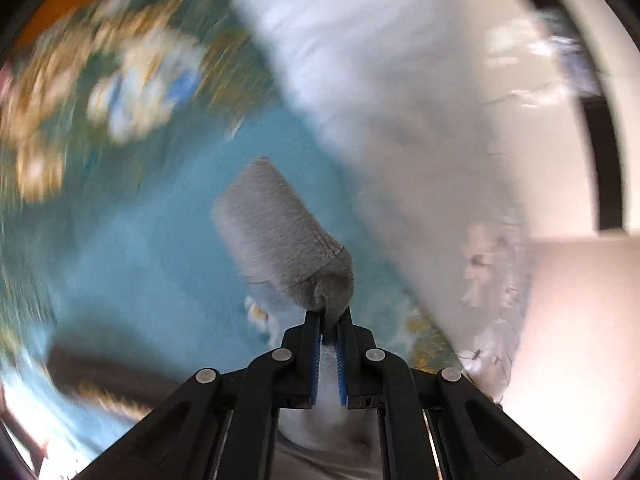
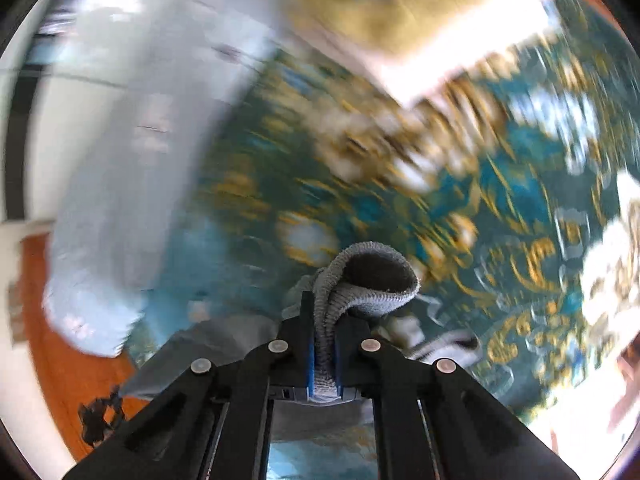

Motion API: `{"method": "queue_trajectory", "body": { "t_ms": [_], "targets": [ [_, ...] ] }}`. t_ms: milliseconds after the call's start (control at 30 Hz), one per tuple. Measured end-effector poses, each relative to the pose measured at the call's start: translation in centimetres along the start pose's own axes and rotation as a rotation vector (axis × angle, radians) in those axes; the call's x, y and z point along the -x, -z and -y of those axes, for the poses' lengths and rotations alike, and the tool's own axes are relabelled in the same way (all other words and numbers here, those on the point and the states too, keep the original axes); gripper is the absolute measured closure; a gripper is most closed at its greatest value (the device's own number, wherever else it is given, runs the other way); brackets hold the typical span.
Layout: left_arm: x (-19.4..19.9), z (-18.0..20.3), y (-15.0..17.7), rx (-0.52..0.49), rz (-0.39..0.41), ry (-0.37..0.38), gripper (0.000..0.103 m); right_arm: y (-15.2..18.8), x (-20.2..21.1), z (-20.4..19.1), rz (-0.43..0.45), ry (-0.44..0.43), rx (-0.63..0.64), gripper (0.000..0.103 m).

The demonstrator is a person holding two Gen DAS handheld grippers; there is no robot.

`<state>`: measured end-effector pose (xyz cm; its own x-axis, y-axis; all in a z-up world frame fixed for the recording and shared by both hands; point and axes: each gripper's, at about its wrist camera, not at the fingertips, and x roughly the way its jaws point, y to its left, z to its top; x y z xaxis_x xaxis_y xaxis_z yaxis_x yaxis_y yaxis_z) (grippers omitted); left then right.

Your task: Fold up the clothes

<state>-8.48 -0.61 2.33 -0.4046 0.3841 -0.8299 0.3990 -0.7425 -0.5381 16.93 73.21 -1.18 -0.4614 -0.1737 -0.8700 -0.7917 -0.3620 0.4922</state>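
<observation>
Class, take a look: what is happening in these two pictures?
A person is handling grey socks with two tools. The left hand-held gripper is shut on a grey sock. The right hand-held gripper is shut on the ribbed cuff of a sock. Both hang above a teal patterned rug. The surroundings are blurred.

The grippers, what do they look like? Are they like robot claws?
A bit like claws. The left gripper and right gripper match: black plastic arms that spread out like a fan, joined by round silver rivets, with long slots cut in them. Each has two straight black fingers lined inside with bright blue ridged pads. No cables, markings or sleeves show.
</observation>
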Motion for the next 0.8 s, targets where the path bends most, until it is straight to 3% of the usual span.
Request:
{"method": "queue_trajectory", "body": {
  "t_ms": [67,133,233,367,500,567,700,800],
  "targets": [
    [1.1,-1.7,0.7,-0.039,0.027,-0.06,0.096,1.0,0.9,-0.9,0.045,0.072,0.089,0.096],
    [0.3,-4.4,1.7,-0.033,0.002,-0.161,0.095,2.0,-1.3,0.2,-0.007,0.226,0.155,0.096],
    [-5.4,-11.2,4.6,0.118,-0.149,-0.355,0.096,3.2,-6.8,5.1,-0.147,0.321,0.024,0.096],
    [-8.3,-15.8,7.6,0.237,-0.234,-0.481,0.095,4.5,-9.3,9.0,-0.207,0.38,-0.123,0.096],
    [-8.5,-18.0,8.6,0.311,-0.257,-0.494,0.093,3.9,-7.7,8.9,-0.193,0.379,-0.114,0.091],
    [-8.1,-18.6,8.5,0.357,-0.27,-0.48,0.092,3.4,-6.6,8.7,-0.172,0.367,-0.131,0.083],
    [-7.0,-19.0,8.5,0.461,-0.262,-0.434,0.089,2.1,-4.6,6.9,-0.082,0.434,-0.096,0.071],
    [-6.1,-18.7,8.8,0.493,-0.242,-0.433,0.073,1.9,-5.1,6.0,-0.068,0.375,-0.132,0.071]
  ]
}}
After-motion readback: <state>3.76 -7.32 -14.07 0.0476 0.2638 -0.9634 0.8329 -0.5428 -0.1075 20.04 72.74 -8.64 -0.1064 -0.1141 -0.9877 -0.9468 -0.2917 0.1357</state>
